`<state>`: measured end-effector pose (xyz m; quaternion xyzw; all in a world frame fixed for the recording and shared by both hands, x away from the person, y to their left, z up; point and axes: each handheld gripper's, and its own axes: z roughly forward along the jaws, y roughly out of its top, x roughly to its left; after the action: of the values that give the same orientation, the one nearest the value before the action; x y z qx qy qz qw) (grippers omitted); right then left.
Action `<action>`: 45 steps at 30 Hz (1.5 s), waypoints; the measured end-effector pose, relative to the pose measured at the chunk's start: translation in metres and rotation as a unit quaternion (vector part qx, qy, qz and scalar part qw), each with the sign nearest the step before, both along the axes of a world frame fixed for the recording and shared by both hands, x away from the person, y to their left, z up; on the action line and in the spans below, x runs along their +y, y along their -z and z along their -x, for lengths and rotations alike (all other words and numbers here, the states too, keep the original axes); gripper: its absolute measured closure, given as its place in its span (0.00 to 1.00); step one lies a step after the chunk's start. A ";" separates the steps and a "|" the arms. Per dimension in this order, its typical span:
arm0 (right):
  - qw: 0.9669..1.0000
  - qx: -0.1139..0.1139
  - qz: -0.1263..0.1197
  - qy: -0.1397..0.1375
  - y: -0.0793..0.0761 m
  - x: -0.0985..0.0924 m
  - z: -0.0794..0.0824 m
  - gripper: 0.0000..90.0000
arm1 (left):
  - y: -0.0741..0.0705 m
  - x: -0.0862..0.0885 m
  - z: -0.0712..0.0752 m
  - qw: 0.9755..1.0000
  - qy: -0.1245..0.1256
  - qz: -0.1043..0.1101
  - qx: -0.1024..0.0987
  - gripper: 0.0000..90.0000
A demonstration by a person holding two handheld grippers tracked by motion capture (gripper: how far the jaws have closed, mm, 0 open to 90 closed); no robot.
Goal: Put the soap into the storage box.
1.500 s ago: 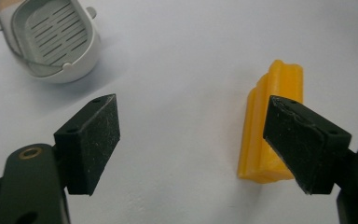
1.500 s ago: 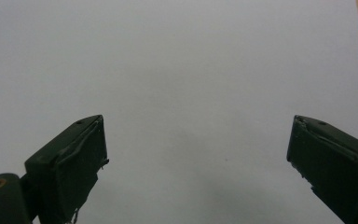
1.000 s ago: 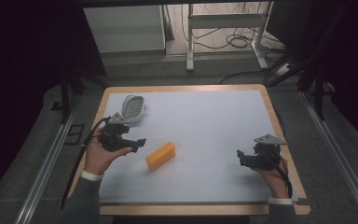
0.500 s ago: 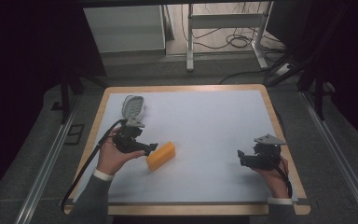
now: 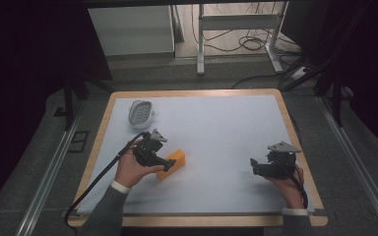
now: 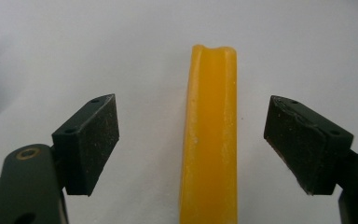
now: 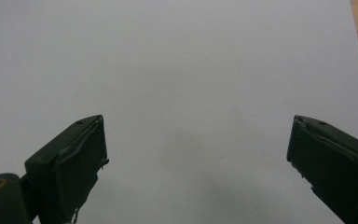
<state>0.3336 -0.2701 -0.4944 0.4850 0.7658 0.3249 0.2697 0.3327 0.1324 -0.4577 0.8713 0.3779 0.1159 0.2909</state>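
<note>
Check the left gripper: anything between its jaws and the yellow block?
Nothing visible. The left gripper is open with the yellow block lying between its jaws, bare white table surface in the gap on each side, neither jaw touching the block yet.

My table (image 5: 295, 132) has a light wooden rim, and a pale white sheet (image 5: 216, 128) covers nearly all of its top. On that sheet lies the yellow block (image 5: 173, 162), toward my left and nearer my edge. A white, rounded object (image 5: 141, 114) with dark slots rests near the far left corner, well apart from the block.
</note>
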 end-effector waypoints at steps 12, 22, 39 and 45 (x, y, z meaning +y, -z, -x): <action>1.000 0.000 -0.001 0.004 0.000 0.000 0.000 0.05 | 0.020 -0.011 -0.007 0.999 0.002 -0.027 0.029 0.22; 1.000 0.004 0.001 0.005 0.002 0.001 -0.001 0.05 | 0.031 -0.014 -0.008 0.999 0.004 -0.035 0.041 0.38; 1.000 0.005 0.001 0.007 0.002 -0.001 -0.001 0.05 | 0.041 -0.020 -0.010 0.997 0.014 -0.034 0.061 0.67; 1.000 0.001 0.001 0.007 0.001 0.000 -0.001 0.05 | 0.038 -0.019 -0.008 0.999 0.009 -0.031 0.043 0.68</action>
<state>0.3341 -0.2702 -0.4959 0.4906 0.7631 0.3218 0.2711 0.3411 0.1137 -0.4959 0.8873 0.3788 0.0872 0.2482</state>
